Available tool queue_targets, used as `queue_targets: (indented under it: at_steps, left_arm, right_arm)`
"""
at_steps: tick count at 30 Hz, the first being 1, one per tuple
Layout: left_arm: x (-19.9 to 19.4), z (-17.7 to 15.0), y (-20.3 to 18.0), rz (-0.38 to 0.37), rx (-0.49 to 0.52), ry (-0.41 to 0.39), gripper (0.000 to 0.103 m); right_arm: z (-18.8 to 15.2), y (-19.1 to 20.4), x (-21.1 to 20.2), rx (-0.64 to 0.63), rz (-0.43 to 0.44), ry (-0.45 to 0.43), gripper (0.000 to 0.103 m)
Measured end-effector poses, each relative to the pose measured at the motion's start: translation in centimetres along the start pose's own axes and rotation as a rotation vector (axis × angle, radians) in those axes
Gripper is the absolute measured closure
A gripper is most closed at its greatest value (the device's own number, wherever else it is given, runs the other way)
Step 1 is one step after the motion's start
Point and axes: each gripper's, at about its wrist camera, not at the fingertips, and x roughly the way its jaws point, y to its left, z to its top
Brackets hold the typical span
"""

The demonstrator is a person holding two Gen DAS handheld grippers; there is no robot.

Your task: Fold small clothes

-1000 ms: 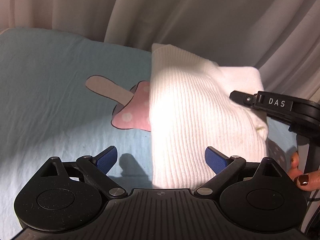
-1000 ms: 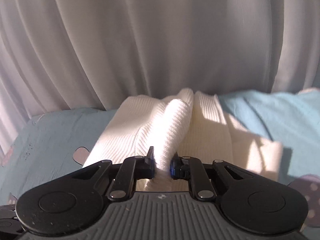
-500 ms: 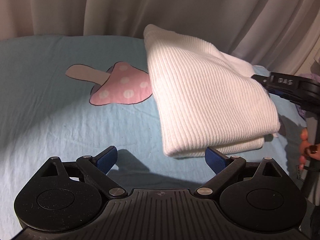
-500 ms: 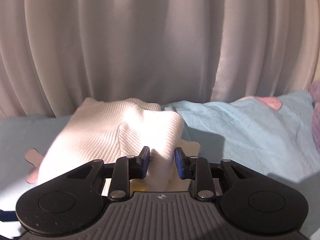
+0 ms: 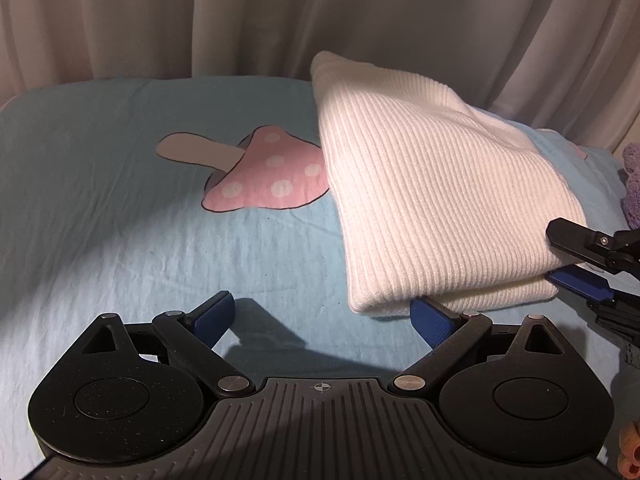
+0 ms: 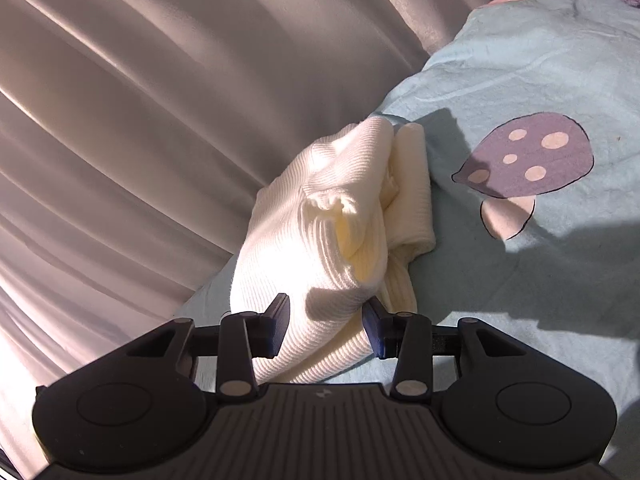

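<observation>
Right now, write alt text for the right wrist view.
The right gripper is opening around a folded white ribbed garment lying on a light blue sheet printed with a purple mushroom. Pale curtains hang behind.

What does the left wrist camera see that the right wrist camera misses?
Only the left view shows the pink mushroom print, both tongs at once, and the left tongs open and empty. Only the right view shows the purple mushroom print and the garment's bunched end between the opening right tongs. Both show the white garment on the blue sheet and the curtain.
</observation>
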Motion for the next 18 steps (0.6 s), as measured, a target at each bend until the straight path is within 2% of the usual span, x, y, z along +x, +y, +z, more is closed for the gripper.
queue_targets:
  at_steps: [3, 4, 6, 7, 8, 10, 14, 18]
  left_arm:
    - [0.0, 0.0, -0.1, 0.008, 0.012, -0.002, 0.005]
    - [0.0, 0.1, -0.2, 0.011, 0.014, 0.001, 0.005]
    - [0.0, 0.2, -0.1, 0.016, 0.017, 0.004, 0.005]
    - [0.0, 0.2, 0.0, 0.019, 0.017, 0.003, 0.005]
    - [0.0, 0.2, 0.0, 0.025, 0.016, 0.004, 0.005]
    - [-0.1, 0.2, 0.3, 0.038, 0.012, 0.007, 0.005]
    - [-0.3, 0.3, 1.3, 0.034, -0.022, 0.008, 0.005]
    - [-0.6, 0.4, 1.9, 0.034, -0.022, 0.009, 0.005]
  right_arm:
    - [0.6, -0.7, 0.8, 0.069, -0.015, -0.010, 0.092]
    - [0.8, -1.4, 0.9, 0.162, 0.029, 0.006, 0.093]
    - [0.5, -4.3, 1.3, 0.510, 0.266, 0.066, 0.094]
    - [0.2, -5.1, 1.2, 0.607, 0.340, 0.066, 0.094]
    - [0.1, -5.3, 0.9, 0.615, 0.370, 0.058, 0.094]
    - [0.1, -5.0, 0.2, 0.519, 0.322, 0.054, 0.095]
    - [-0.1, -4.8, 0.2, 0.382, 0.102, 0.098, 0.095]
    - [-0.2, -3.2, -0.2, 0.197, -0.058, 0.094, 0.096]
